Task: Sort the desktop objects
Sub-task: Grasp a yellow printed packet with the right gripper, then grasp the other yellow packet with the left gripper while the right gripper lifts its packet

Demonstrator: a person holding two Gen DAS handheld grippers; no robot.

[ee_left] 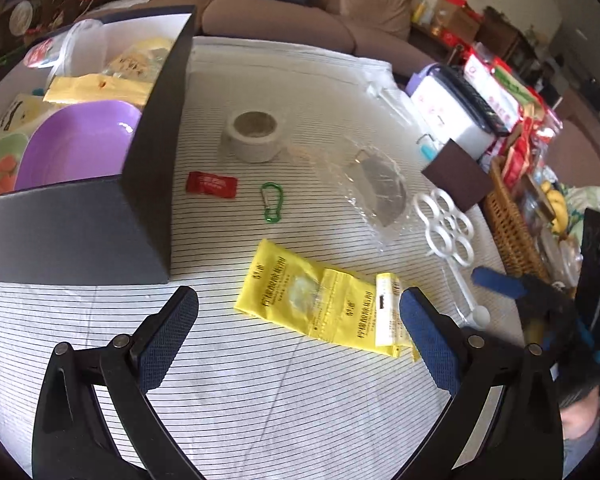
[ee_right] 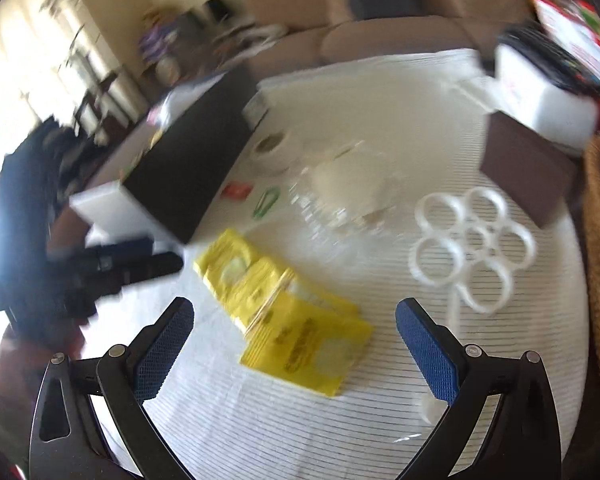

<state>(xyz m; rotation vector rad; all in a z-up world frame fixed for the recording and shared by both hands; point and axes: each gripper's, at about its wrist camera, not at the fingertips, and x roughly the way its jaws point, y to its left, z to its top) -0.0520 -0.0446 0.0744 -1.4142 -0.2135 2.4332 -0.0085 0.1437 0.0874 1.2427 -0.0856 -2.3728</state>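
A yellow packet lies flat on the striped cloth, just ahead of my left gripper, which is open and holds nothing. Farther off are a red sachet, a green carabiner, a white tape roll, a crumpled clear bag and a white ring-shaped plastic tool. In the blurred right wrist view, my right gripper is open and empty over the same yellow packet, with the white ring tool to its right.
A dark box at the left holds a purple bowl and several packets. A brown block, a white container and a wicker basket crowd the right edge. A sofa stands behind the table.
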